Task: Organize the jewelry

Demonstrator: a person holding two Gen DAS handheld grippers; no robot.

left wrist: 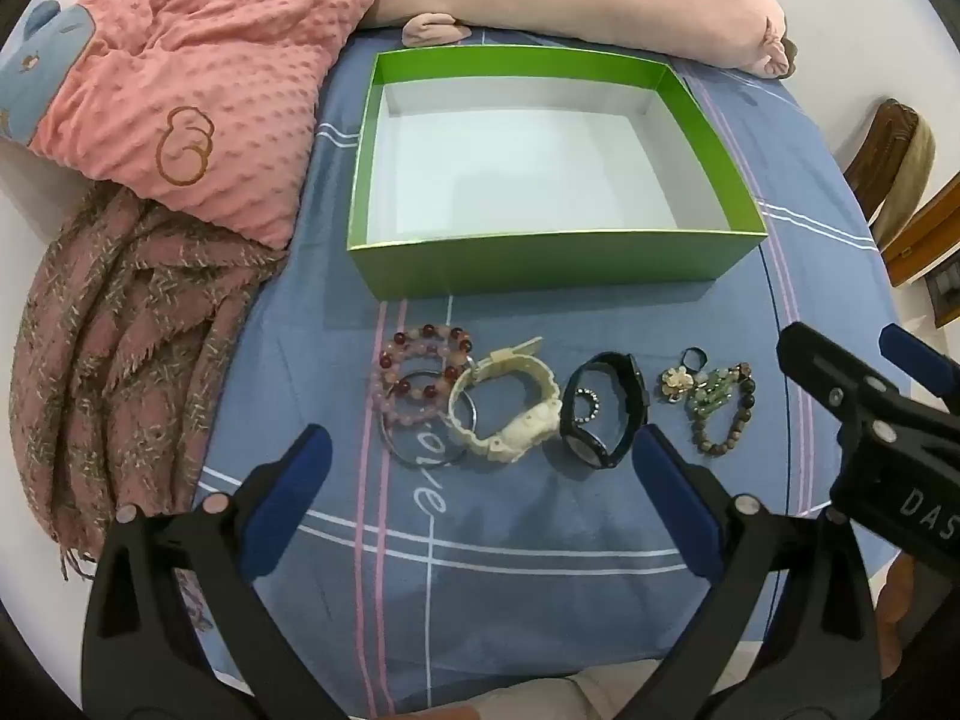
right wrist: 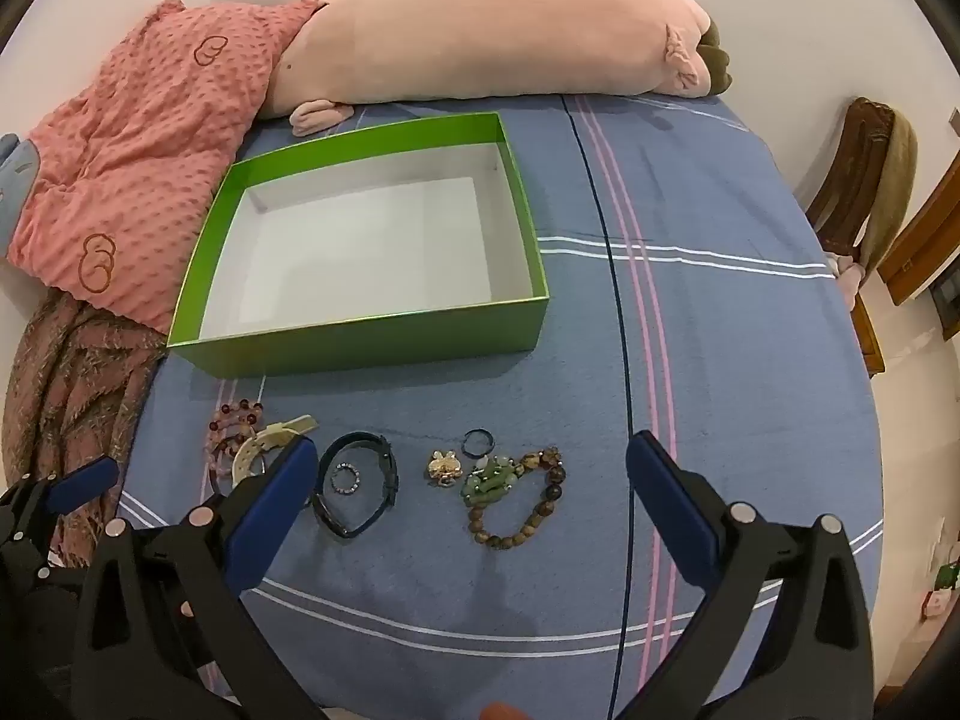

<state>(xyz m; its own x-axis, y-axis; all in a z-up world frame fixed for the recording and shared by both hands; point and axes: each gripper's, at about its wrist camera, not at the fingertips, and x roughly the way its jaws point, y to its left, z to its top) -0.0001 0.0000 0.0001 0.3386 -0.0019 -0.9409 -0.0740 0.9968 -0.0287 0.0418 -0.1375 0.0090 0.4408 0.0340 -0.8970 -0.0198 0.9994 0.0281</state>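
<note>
We judge task at start: green box [left wrist: 540, 264] empty on bed, jewelry row just before it. Left gripper [left wrist: 483, 480] hovers, jaws spread, over cream watch [left wrist: 516, 414]; right gripper [right wrist: 471, 498] hovers, jaws spread, above brown bead bracelet [right wrist: 528, 510]. Next: lower, pinch one piece, carry to box.

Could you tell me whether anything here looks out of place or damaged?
Nothing stands out. The green box sits empty and undamaged, and the jewelry, including the cream watch and black watch, lies in a row before it.
</note>
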